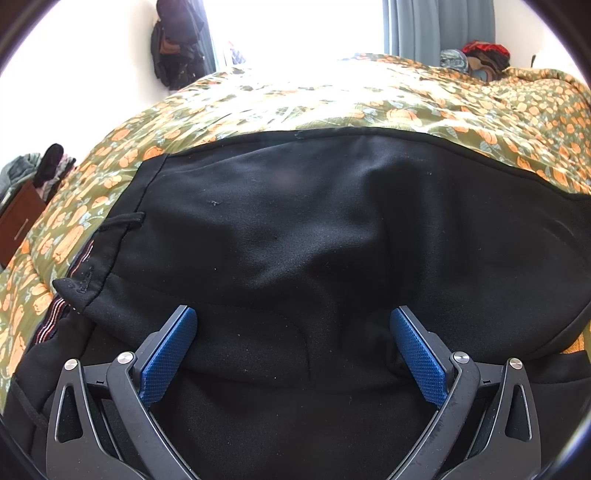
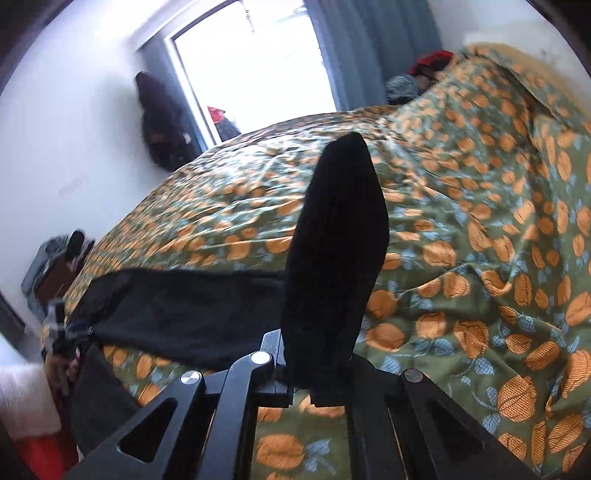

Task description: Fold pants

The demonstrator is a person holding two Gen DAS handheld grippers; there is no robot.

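Observation:
Black pants [image 1: 314,229] lie spread on the bed's green and orange floral cover [image 1: 332,99], with the striped waistband [image 1: 59,310] at the left. My left gripper [image 1: 293,317] is open just above the pants, its blue pads [image 1: 170,354] apart over the fabric, holding nothing. In the right wrist view my right gripper [image 2: 317,369] is shut on a fold of the pants [image 2: 336,258], which stands up from between the fingers. The rest of the pants [image 2: 177,306] trails to the left across the cover [image 2: 480,258].
A bright window with grey-blue curtains [image 1: 436,26] is beyond the bed. Dark clothes hang on the wall [image 1: 177,44] at the left. A clothes pile [image 1: 476,59] sits at the bed's far right. A brown cabinet [image 1: 18,218] with clothes stands at the left.

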